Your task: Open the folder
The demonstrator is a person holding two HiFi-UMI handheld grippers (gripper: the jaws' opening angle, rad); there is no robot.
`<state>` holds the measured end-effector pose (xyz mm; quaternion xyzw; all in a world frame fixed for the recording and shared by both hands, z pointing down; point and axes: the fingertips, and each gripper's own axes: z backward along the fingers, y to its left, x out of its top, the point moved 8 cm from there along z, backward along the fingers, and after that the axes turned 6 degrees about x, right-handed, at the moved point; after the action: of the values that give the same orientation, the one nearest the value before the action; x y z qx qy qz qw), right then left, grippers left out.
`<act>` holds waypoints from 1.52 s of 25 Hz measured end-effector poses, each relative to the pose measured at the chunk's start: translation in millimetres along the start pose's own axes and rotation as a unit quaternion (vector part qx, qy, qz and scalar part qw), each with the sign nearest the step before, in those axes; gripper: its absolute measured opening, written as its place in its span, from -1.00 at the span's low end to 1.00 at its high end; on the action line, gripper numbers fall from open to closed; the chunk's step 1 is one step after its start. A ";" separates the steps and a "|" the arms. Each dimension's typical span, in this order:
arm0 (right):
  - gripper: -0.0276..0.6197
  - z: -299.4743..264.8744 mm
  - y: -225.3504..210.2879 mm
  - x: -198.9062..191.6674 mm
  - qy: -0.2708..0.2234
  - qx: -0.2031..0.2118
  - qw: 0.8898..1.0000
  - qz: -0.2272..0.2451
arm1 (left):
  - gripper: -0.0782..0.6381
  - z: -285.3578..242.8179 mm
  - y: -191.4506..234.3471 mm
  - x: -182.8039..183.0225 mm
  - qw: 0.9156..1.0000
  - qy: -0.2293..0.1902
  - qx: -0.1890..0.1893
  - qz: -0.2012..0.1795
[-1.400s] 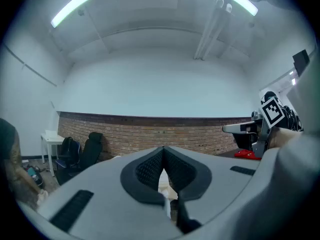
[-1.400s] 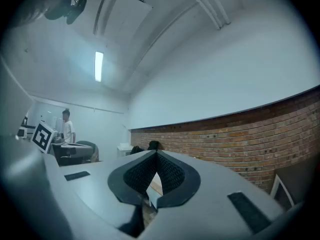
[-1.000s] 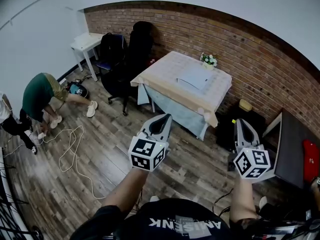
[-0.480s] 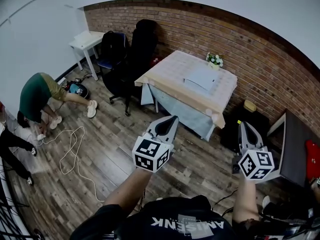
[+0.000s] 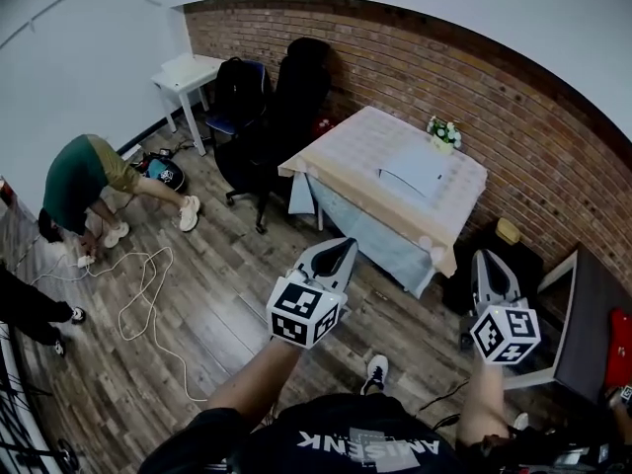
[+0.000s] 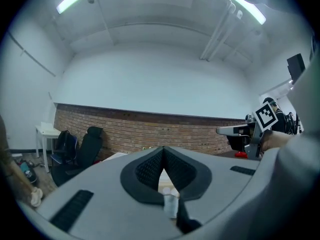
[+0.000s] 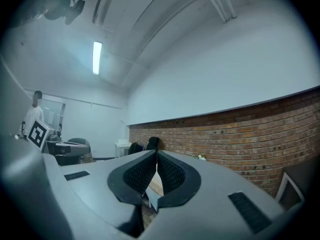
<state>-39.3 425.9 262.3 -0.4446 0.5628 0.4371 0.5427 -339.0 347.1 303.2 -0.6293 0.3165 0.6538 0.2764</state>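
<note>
Left tool (image 5: 339, 248): jaws pressed together with nothing between them, held out level above the wood floor (image 5: 197, 314).
Right tool (image 5: 491, 261): same deal, pads squeezed shut on nothing, out in front on the person's right side.
Marker cubes: 1 on each tool, facing up at the head camera.
Folder (image 5: 413, 174): pale and flat, lying on the table, well apart from both tools. Can't tell from here which edge is the spine.
Table (image 5: 341, 161): square, with a light checked cloth hanging over the sides, pushed up against the brick wall (image 5: 415, 57).
Flowers (image 5: 444, 130): small white bunch at the far edge of the table, just beside the folder. They sit in some little holder, but it's too small to tell what kind.
Office chair (image 5: 291, 97): black, at the table's left corner, with a second dark seat next to it.
White side table (image 5: 188, 70): in the far left corner.
Person (image 5: 84, 176): green top, bent over down by the floor on the left.
Cable (image 5: 148, 284): pale, looping loosely across the floor near that person.
Dark desk (image 5: 583, 309): at the right edge, with a red thing (image 5: 620, 334) on it that's too cut off to name.
</note>
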 end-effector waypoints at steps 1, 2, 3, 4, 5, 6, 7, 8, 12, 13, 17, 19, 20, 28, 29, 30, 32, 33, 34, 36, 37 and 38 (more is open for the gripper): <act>-0.79 -9.1 -7.1 -1.6 0.001 0.005 1.000 0.000 | -0.75 -8.6 1.5 -0.9 1.000 0.001 0.006 -0.001; -0.79 -17.5 -14.6 -1.8 0.002 0.011 1.000 -0.001 | -0.75 -17.1 2.2 -0.3 1.000 0.001 0.011 -0.002; -0.79 -25.7 -22.5 -0.9 0.002 0.016 1.000 -0.002 | -0.75 -25.8 2.5 1.5 1.000 0.001 0.015 -0.003; -0.79 -34.1 -30.7 0.5 0.001 0.020 1.000 -0.004 | -0.75 -35.1 2.7 3.9 1.000 -0.001 0.019 -0.005; -0.79 -42.8 -39.2 1.7 0.000 0.024 1.000 -0.005 | -0.75 -44.9 3.3 6.0 1.000 -0.001 0.023 -0.007; -0.79 -51.6 -47.8 2.6 -0.002 0.027 1.000 -0.007 | -0.75 -55.3 4.1 7.5 1.000 -0.001 0.026 -0.008; -0.79 -60.1 -56.4 3.4 -0.003 0.030 1.000 -0.007 | -0.75 -65.9 5.1 8.4 1.000 0.000 0.029 -0.010; -0.79 -68.3 -65.2 4.2 -0.004 0.033 0.999 -0.006 | -0.75 -76.7 6.0 8.9 0.999 0.001 0.033 -0.011; -0.79 -96.9 -100.9 2.8 -0.004 0.046 0.999 -0.007 | -0.75 -117.2 6.0 8.4 0.999 0.006 0.049 -0.016; -0.79 -102.3 -109.0 1.2 -0.002 0.051 0.999 -0.008 | -0.75 -126.1 4.9 7.2 0.998 0.008 0.054 -0.019; -0.79 -120.0 -145.2 -0.4 0.001 0.061 0.998 -0.008 | -0.75 -165.2 -1.2 3.0 0.998 0.013 0.066 -0.013; -0.79 -127.8 -166.0 -3.4 0.002 0.063 0.998 -0.011 | -0.75 -185.2 -7.8 1.3 0.998 0.013 0.068 -0.014; -0.79 -131.1 -175.4 -5.8 0.002 0.065 0.998 -0.014 | -0.75 -194.1 -11.6 0.3 0.997 0.013 0.068 -0.018; -0.79 -152.5 -240.0 -14.8 0.008 0.080 0.997 -0.018 | -0.75 -263.2 -34.2 -10.1 0.996 0.029 0.066 -0.045; -0.79 -155.2 -247.9 -15.9 0.009 0.079 0.997 -0.020 | -0.75 -272.3 -36.6 -11.8 0.996 0.032 0.063 -0.048; -0.79 -158.3 -254.2 -17.4 0.011 0.078 0.997 -0.023 | -0.75 -280.4 -37.9 -13.1 0.996 0.036 0.060 -0.054; -0.79 -164.7 -264.1 -21.1 0.015 0.076 0.997 -0.028 | -0.75 -294.9 -37.5 -15.8 0.995 0.043 0.055 -0.065; -0.79 -168.6 -268.7 -22.8 0.017 0.073 0.997 -0.029 | -0.75 -301.9 -35.8 -17.4 0.995 0.045 0.052 -0.067; -0.79 -173.6 -273.4 -23.9 0.019 0.070 0.997 -0.030 | -0.75 -309.3 -33.3 -18.9 0.996 0.046 0.050 -0.066; -0.79 -186.1 -282.8 -25.2 0.020 0.063 0.997 -0.029 | -0.75 -326.0 -26.4 -22.2 0.996 0.046 0.044 -0.063; -0.79 -193.1 -287.2 -25.7 0.020 0.059 0.998 -0.028 | -0.75 -335.3 -22.6 -24.0 0.996 0.046 0.038 -0.062; -0.79 -200.3 -291.0 -26.4 0.022 0.055 0.998 -0.026 | -0.75 -344.7 -18.4 -25.9 0.997 0.045 0.030 -0.063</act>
<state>200.3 166.6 291.7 -0.4380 0.5856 0.3818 0.5652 -100.3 97.5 325.2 -0.6682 0.3083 0.5960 0.3213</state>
